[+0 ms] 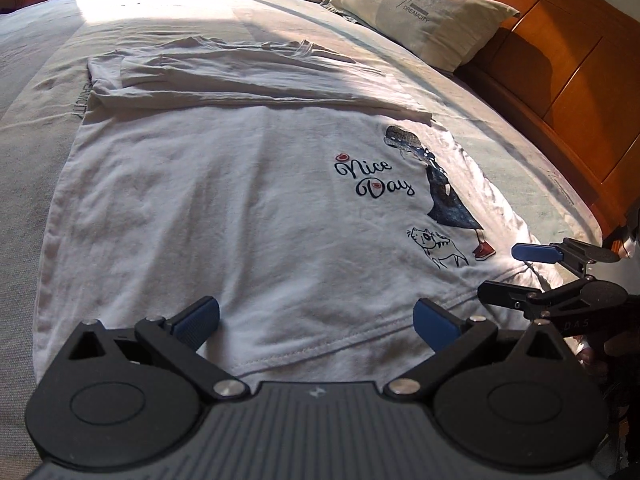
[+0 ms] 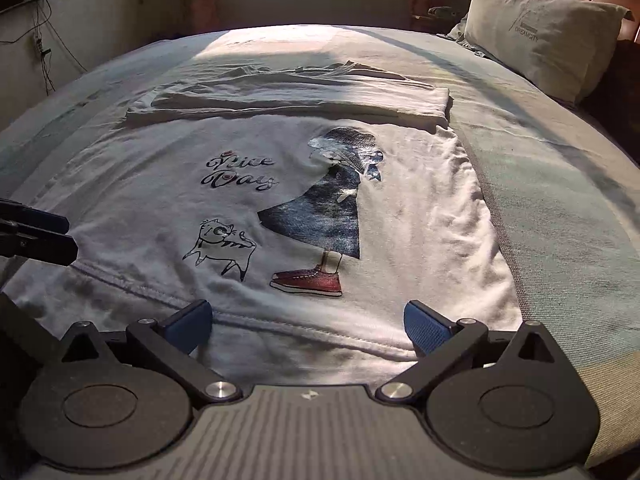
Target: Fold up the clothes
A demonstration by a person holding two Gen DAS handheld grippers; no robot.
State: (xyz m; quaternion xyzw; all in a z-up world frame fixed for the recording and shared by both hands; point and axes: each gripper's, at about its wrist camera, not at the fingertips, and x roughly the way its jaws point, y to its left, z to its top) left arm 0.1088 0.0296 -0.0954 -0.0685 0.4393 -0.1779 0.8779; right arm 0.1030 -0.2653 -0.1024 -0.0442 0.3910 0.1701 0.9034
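Both the left gripper (image 1: 316, 320) and right gripper (image 2: 308, 322) gape above a white T-shirt (image 1: 240, 200) printed "Nice Day".

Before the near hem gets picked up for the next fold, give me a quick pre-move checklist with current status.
1. Left hand-held gripper open: ok.
2. Right hand-held gripper open: ok.
3. Both poised at the near hem of the white T-shirt: ok.
4. Far side already folded over: ok.
5. Shirt lying smooth: not ok, wrinkled along its right edge.
6. Fingers touching fabric: cannot tell.
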